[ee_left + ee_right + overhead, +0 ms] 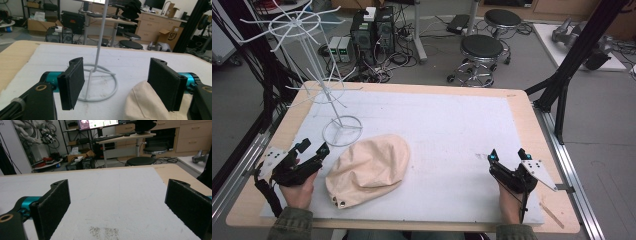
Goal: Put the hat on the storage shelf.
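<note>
White foam sheet point(452, 130) covers the wooden counter point(532, 120); stools and computer gear fill the floor at frame top. Cream cloth hat point(369, 170) lies lower left of centre, just beside the wire rack's ring base point(343, 131). Left gripper point(312, 151), jaws wide and empty, sits at the hat's left edge. Right gripper point(508, 156), jaws also wide and empty, rests lower right, well apart. Judgement: approach low, pinch the hat's rim rather than its crown, steer clear of the rack base.

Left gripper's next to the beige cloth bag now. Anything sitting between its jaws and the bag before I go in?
Nothing visible. The left gripper is open just left of the beige cloth bag, bare white mat between. The white wire rack stands beyond, off that line.
</note>
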`<control>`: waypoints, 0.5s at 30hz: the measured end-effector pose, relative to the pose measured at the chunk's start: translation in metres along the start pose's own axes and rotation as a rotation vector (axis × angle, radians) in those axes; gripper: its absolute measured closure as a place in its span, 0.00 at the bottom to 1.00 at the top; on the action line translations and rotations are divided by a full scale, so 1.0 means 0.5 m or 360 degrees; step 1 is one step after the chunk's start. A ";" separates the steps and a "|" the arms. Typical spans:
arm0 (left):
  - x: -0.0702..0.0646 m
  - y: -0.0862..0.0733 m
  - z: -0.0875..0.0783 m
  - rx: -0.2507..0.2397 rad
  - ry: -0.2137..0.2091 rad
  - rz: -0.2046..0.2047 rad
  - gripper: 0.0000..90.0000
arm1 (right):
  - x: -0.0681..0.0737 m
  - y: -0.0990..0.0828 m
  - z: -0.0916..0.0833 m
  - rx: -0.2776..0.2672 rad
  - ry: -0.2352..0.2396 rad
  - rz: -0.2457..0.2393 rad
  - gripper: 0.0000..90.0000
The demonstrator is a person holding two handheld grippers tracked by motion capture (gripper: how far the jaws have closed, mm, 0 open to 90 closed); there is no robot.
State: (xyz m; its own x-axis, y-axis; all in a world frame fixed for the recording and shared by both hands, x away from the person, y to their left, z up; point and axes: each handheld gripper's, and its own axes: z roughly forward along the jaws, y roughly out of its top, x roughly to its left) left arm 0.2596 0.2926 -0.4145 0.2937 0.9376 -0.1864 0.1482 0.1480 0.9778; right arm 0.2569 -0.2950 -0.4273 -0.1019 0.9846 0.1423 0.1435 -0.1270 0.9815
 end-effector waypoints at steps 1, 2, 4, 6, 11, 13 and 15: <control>-0.003 0.001 0.001 -0.0002 -0.0008 -0.0003 0.33 | 0.001 0.000 0.000 0.0005 0.0000 0.0005 0.06; -0.005 0.002 0.002 0.0001 -0.0016 0.0001 0.33 | 0.000 0.000 0.000 0.0002 0.0000 0.0000 0.06; -0.009 0.003 0.003 0.0004 -0.0030 0.0001 0.33 | 0.001 0.000 0.000 0.0005 0.0001 0.0005 0.06; -0.013 0.004 0.005 0.0007 -0.0043 -0.0007 0.33 | 0.000 0.000 0.000 -0.0001 0.0001 0.0001 0.06; -0.018 0.009 0.006 0.0009 -0.0061 -0.0027 0.33 | 0.000 0.000 0.000 0.0002 0.0004 0.0001 0.06; -0.021 0.012 0.008 0.0012 -0.0071 -0.0030 0.33 | 0.000 0.000 0.000 0.0006 0.0005 0.0006 0.06; -0.023 0.013 0.009 0.0011 -0.0075 -0.0035 0.33 | 0.001 0.000 0.000 0.0004 0.0005 0.0008 0.06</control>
State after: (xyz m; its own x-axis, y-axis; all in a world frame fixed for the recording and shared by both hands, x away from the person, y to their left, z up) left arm 0.2616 0.2812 -0.4066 0.3342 0.9183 -0.2122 0.1616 0.1660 0.9728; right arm 0.2567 -0.2947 -0.4275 -0.1044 0.9835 0.1478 0.1462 -0.1318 0.9804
